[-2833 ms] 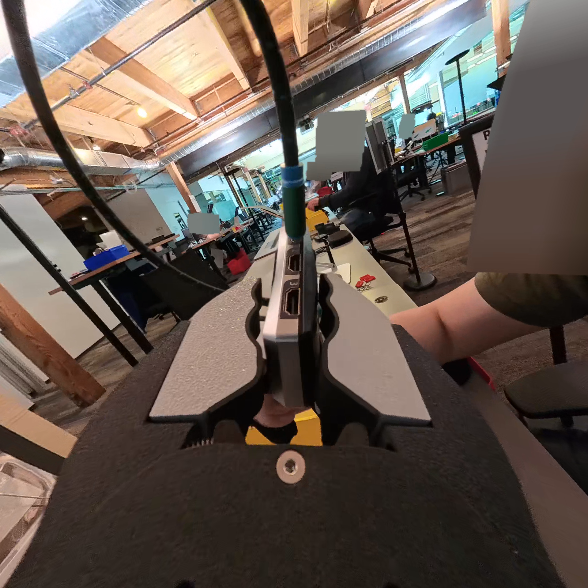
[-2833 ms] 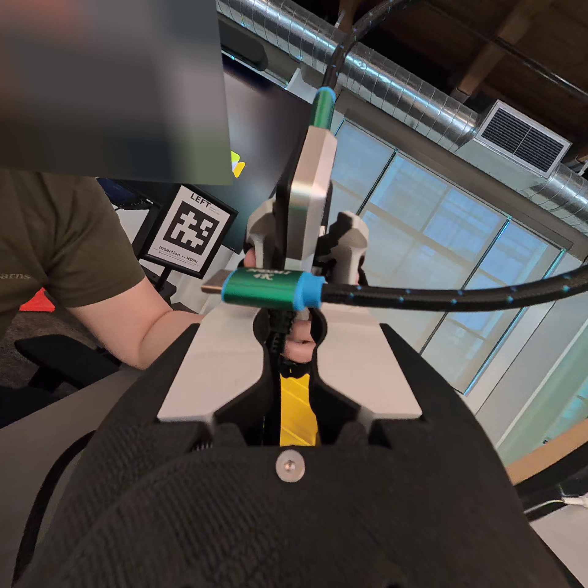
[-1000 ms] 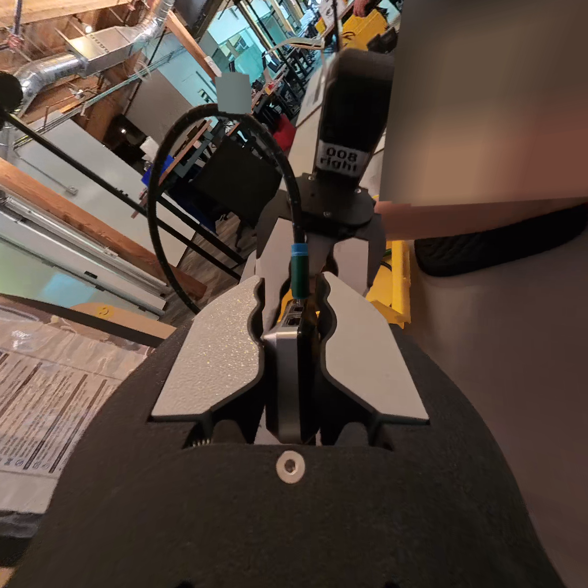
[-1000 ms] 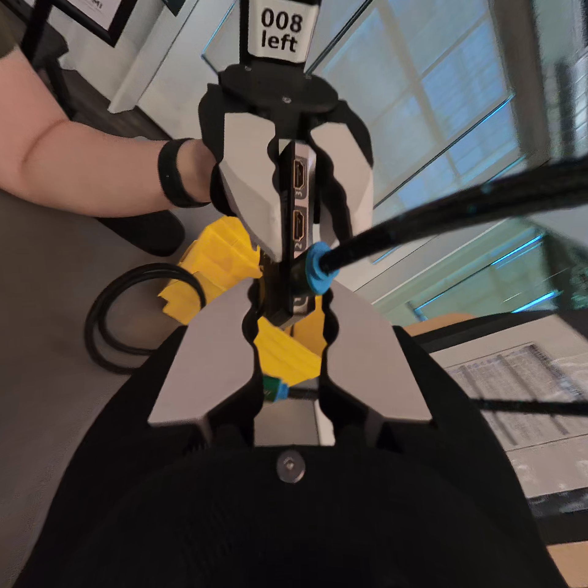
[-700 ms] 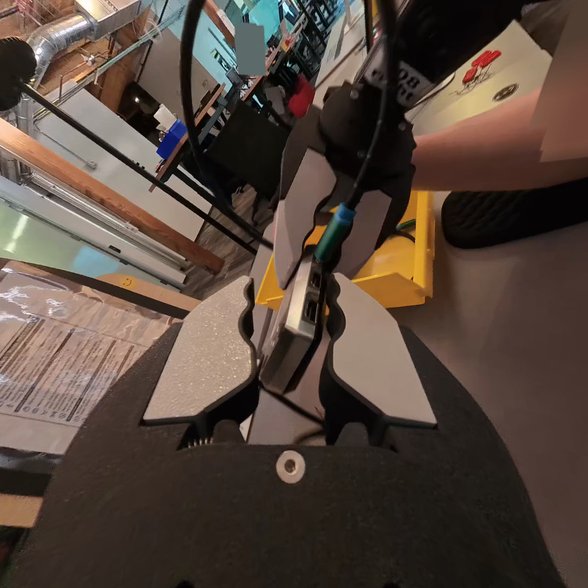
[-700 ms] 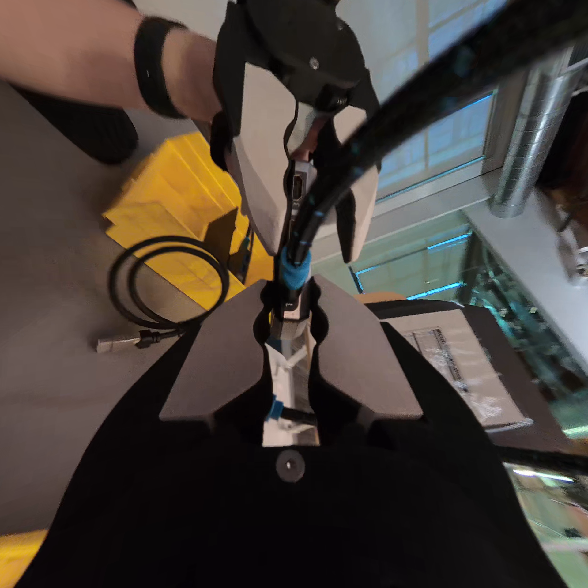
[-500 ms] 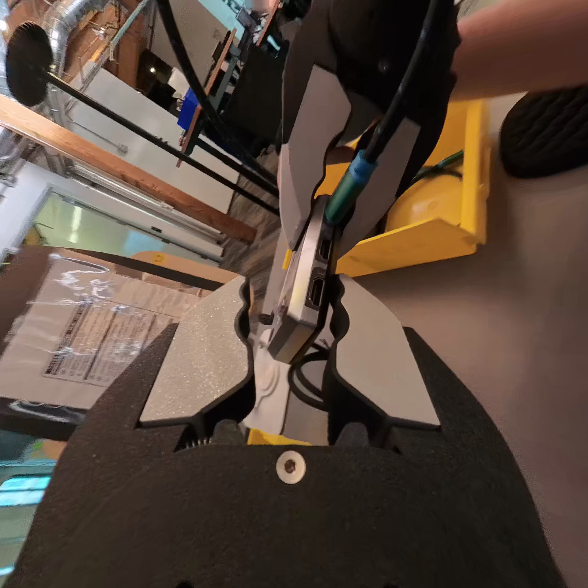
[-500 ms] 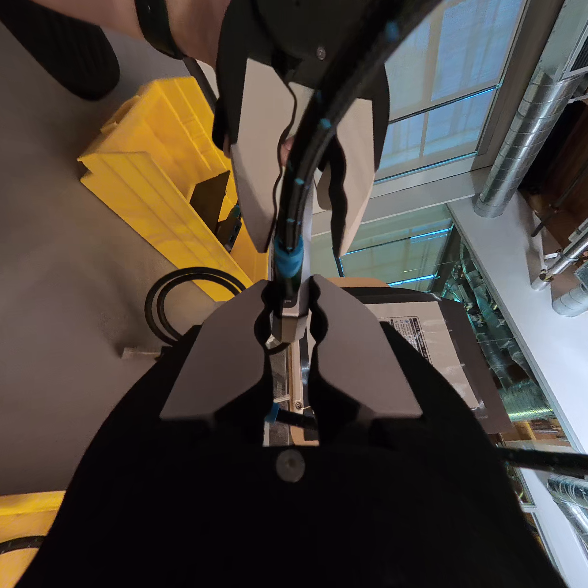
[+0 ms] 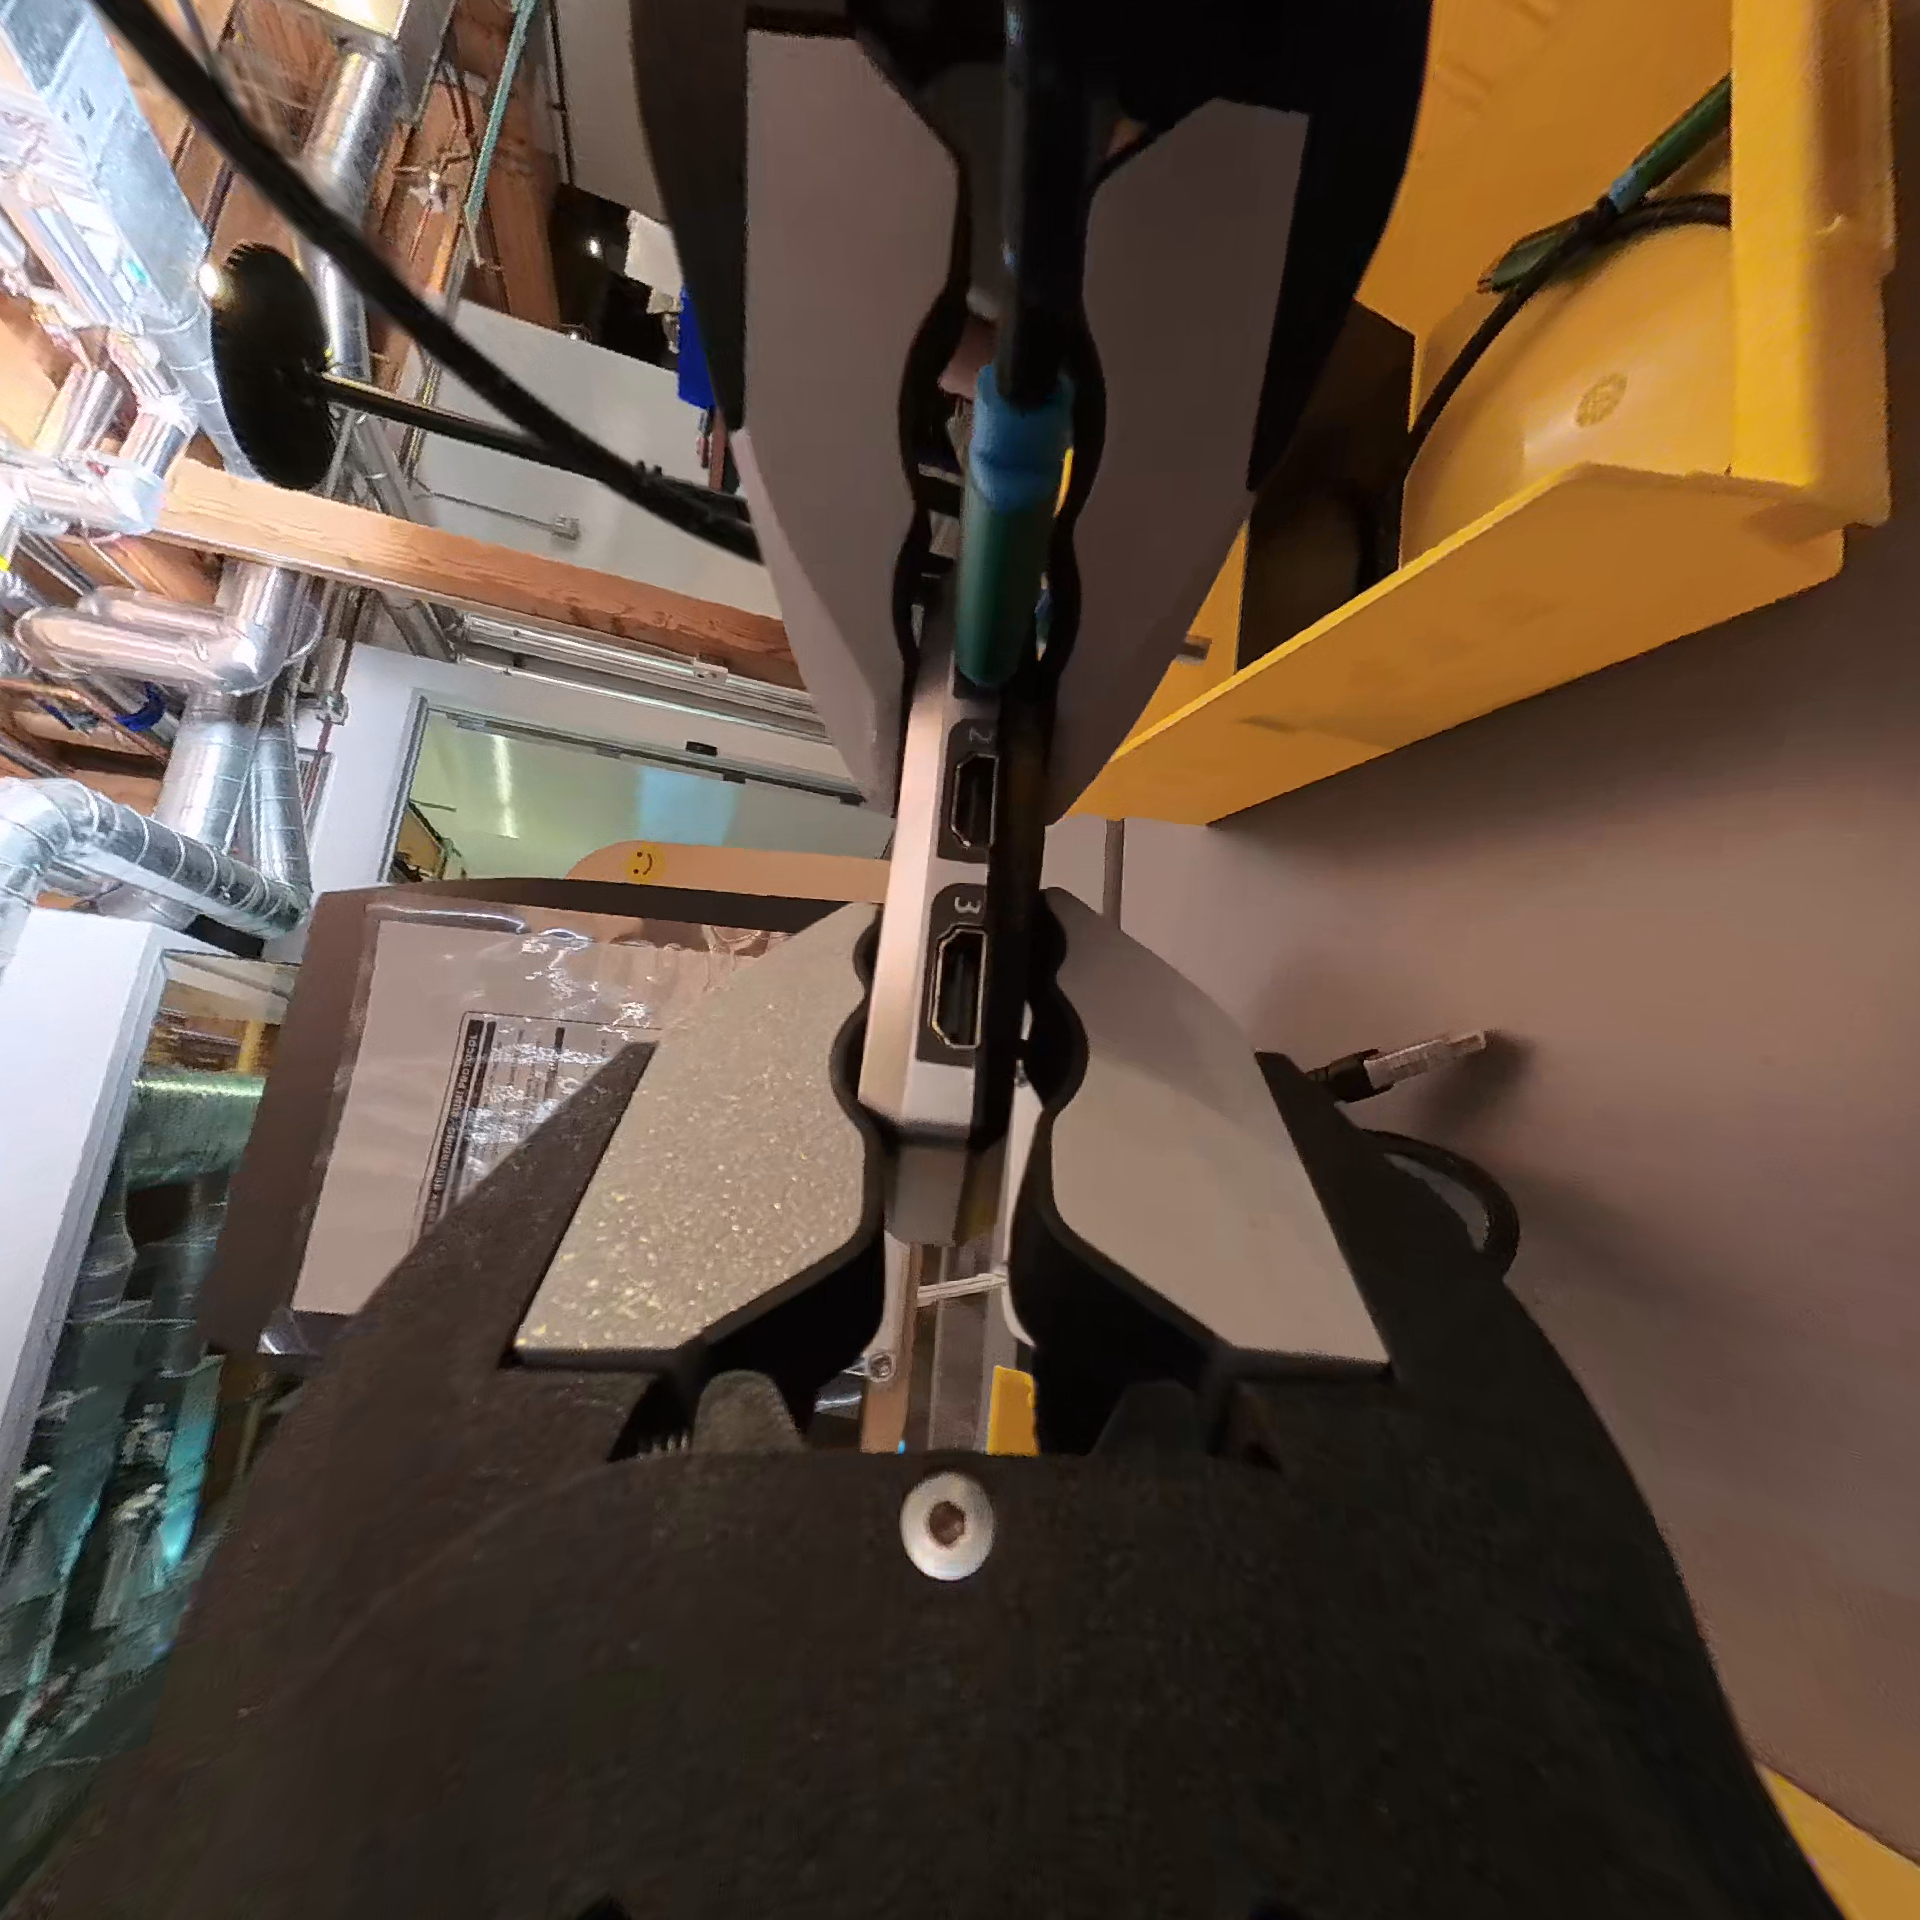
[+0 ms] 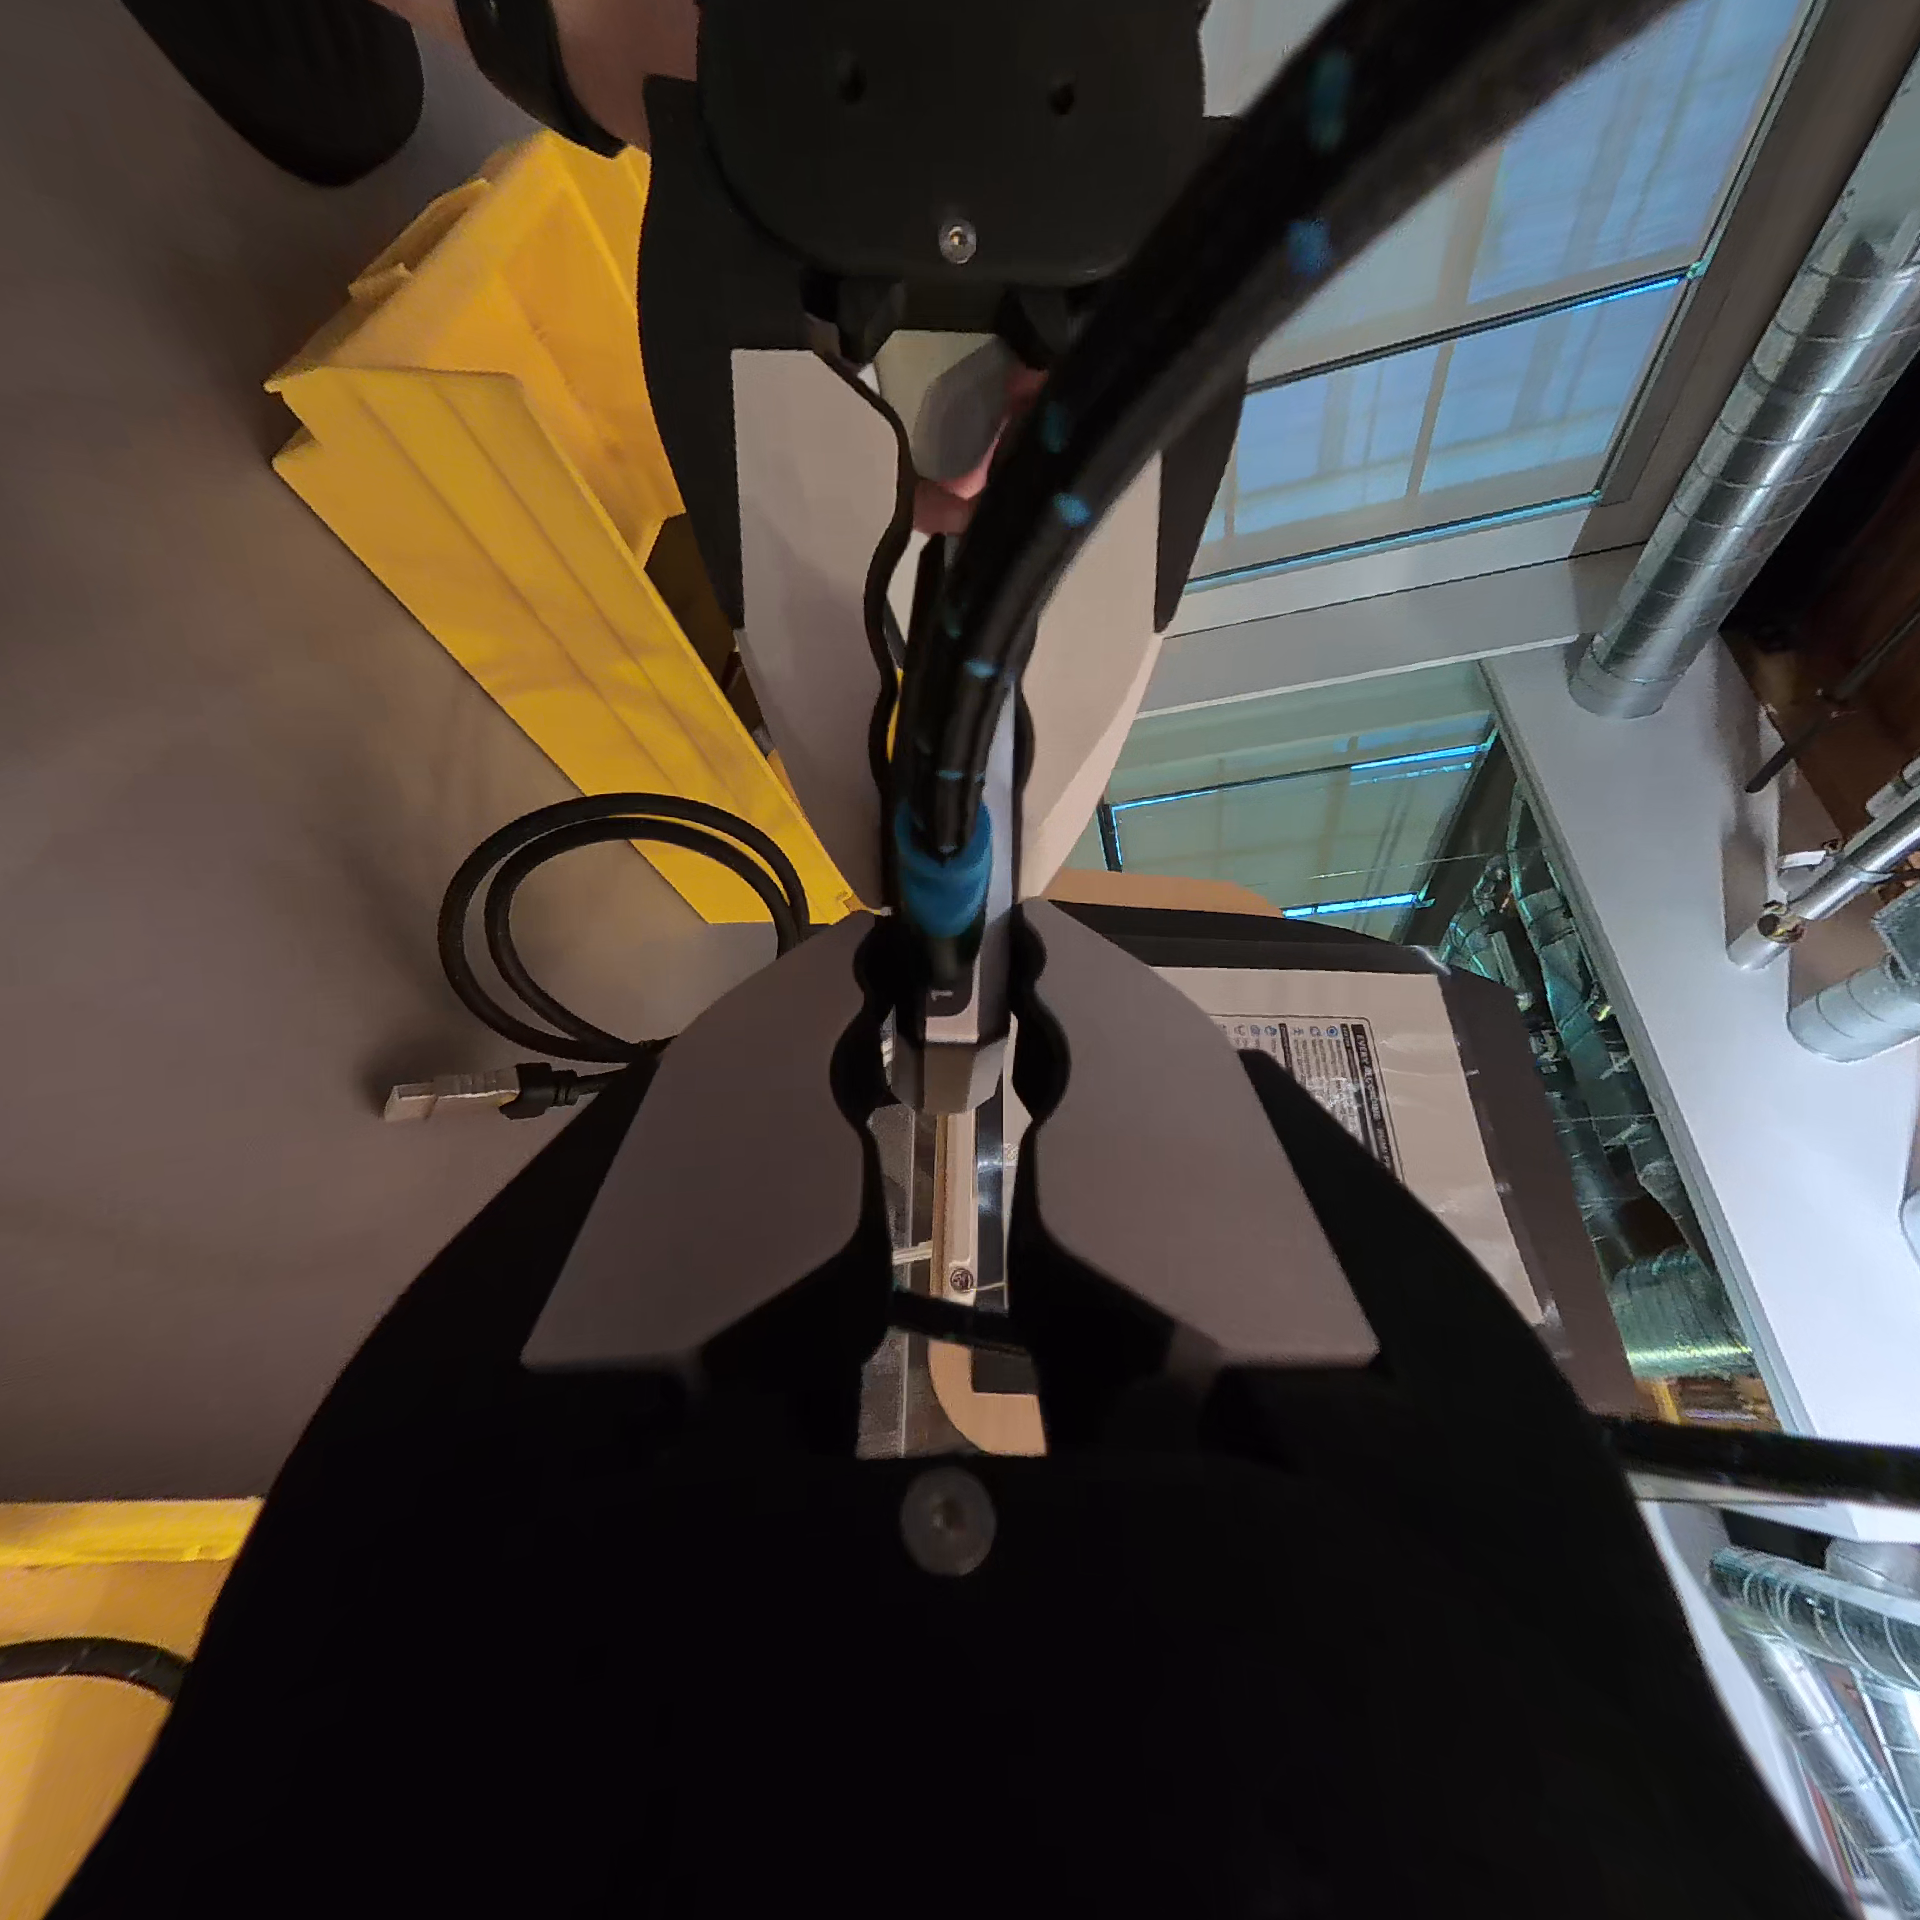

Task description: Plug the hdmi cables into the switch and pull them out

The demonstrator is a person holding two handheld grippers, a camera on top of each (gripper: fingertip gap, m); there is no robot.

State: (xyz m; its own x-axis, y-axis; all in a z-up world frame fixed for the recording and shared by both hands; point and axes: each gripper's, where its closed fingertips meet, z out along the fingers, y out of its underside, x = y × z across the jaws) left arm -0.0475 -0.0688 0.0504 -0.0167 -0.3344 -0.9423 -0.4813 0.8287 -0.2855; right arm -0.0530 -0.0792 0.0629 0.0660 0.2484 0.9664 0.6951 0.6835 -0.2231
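Both grippers (image 9: 951, 1049) (image 10: 940, 1013) tight on switch (image 9: 935, 935)

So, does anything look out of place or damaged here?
Nothing looks damaged. The green plug sits straight in the switch, which the left gripper holds. Only a coiled black cable lies loose on the table, outside the yellow bin.

R gripper (image 10: 951, 1023) clamped on switch (image 10: 961, 1049) end

Workshop, exposed ducts (image 9: 156, 862), timber beams (image 9: 457, 571)
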